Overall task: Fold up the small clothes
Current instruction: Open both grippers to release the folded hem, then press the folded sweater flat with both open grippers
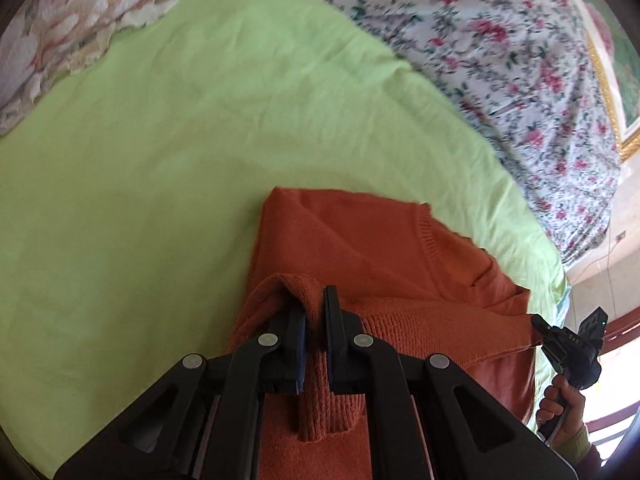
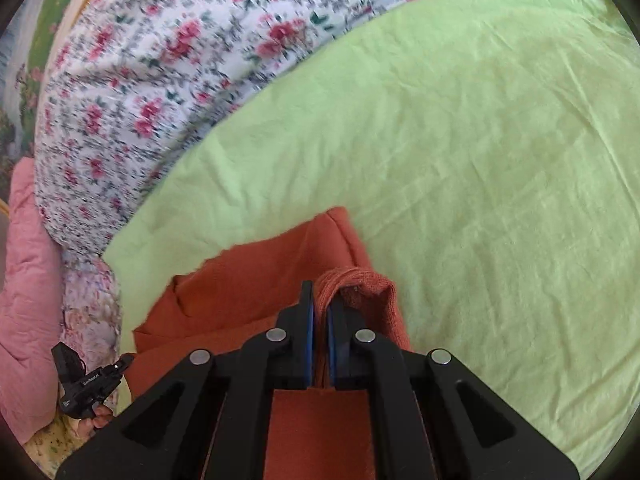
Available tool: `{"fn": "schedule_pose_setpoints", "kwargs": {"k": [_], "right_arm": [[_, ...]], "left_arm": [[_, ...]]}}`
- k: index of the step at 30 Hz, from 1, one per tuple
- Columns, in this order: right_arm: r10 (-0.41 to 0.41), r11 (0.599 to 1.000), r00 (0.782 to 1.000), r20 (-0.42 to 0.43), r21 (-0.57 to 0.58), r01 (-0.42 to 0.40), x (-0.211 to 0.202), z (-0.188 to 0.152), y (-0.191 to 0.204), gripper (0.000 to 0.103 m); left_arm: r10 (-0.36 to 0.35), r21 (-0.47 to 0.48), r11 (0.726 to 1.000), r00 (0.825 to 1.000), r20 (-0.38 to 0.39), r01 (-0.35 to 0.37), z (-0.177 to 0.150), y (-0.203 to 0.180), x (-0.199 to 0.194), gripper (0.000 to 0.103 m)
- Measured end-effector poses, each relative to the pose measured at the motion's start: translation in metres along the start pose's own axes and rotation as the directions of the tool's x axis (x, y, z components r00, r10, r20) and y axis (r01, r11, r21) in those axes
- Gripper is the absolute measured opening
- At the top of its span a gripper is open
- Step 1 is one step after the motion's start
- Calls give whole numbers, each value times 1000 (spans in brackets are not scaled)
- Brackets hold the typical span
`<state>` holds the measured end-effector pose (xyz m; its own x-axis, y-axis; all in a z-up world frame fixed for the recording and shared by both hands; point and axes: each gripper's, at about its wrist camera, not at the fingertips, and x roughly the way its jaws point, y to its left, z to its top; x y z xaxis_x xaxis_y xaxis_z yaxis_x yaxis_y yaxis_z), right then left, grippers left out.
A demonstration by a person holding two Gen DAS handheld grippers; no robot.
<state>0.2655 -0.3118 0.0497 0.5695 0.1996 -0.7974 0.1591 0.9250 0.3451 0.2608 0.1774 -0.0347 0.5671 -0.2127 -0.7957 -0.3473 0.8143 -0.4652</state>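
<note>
An orange knitted sweater point(image 1: 372, 248) lies partly lifted over the light green sheet point(image 1: 160, 140). My left gripper point(image 1: 315, 300) is shut on a ribbed edge of the sweater, with cloth bunched between its fingers. My right gripper point(image 2: 320, 300) is shut on another bunched edge of the same sweater point(image 2: 248, 280). The far part of the sweater rests folded on the sheet point(image 2: 480, 140). The right gripper also shows in the left wrist view point(image 1: 572, 344), held by a hand. The left gripper also shows in the right wrist view point(image 2: 86, 384).
A floral quilt point(image 1: 500, 52) is heaped along the far side of the bed, and it also shows in the right wrist view point(image 2: 152, 80). A floral pillow point(image 1: 60, 32) lies at the upper left. A pink quilt point(image 2: 28, 280) lies at the left. A gold-framed picture point(image 1: 616, 80) is beyond the bed.
</note>
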Motion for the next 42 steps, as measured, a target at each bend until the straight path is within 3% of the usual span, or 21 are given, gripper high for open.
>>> {"fn": "schedule_pose_setpoints", "kwargs": {"k": [3,7,12,15,17,20,23,26,30,32,36,38,42], "right_arm": [[-25,1000,1000,-19,10,25,7,1,-5,9],[-36,999,999,-29,15,37,1,0,-5,12],[-38,999,999,18,26,38,-28,-10,-4,35],[-31,999,999,38,17,30,-45,-22,3,38],[5,1000,1000,26,-11,-5,-52,-36,11,38],[45,989,992,-115,-133,-60,-33,-64,38,38],[-13,949,965,-263,-308,-71,-2,-90,66,38],[-123,886,934,-336,-461,-50,30,-102,86,38],[-191,834,944,-269,-552,11,50,-80,95,38],[-202,844,957,-207,-532,63,54,-58,90,38],[-149,913,988,-47,-389,119,48,-1,76,38],[-147,940,989,32,-307,150,45,26,69,38],[-130,964,990,52,-227,138,43,48,64,38]], "left_arm": [[15,-22,1000,1000,-13,-15,-2,6,8,7],[35,30,999,999,-16,-35,-9,-1,-1,11],[55,72,996,998,-21,-53,-25,-4,-31,20],[-11,93,996,999,-42,15,-44,-12,-51,20],[-57,129,989,993,-99,69,-61,-27,-48,20],[-80,186,975,975,-205,119,-86,-56,-23,20],[-47,242,963,962,-268,115,-98,-81,11,21],[-18,261,961,962,-273,92,-84,-91,33,20],[11,250,967,977,-214,44,-35,-87,43,20],[43,244,970,987,-155,-4,-7,-84,42,20],[38,183,982,999,-22,-34,48,-81,36,21],[73,156,985,997,35,-77,68,-79,35,32],[58,91,994,996,73,-65,86,-72,28,33]]}}
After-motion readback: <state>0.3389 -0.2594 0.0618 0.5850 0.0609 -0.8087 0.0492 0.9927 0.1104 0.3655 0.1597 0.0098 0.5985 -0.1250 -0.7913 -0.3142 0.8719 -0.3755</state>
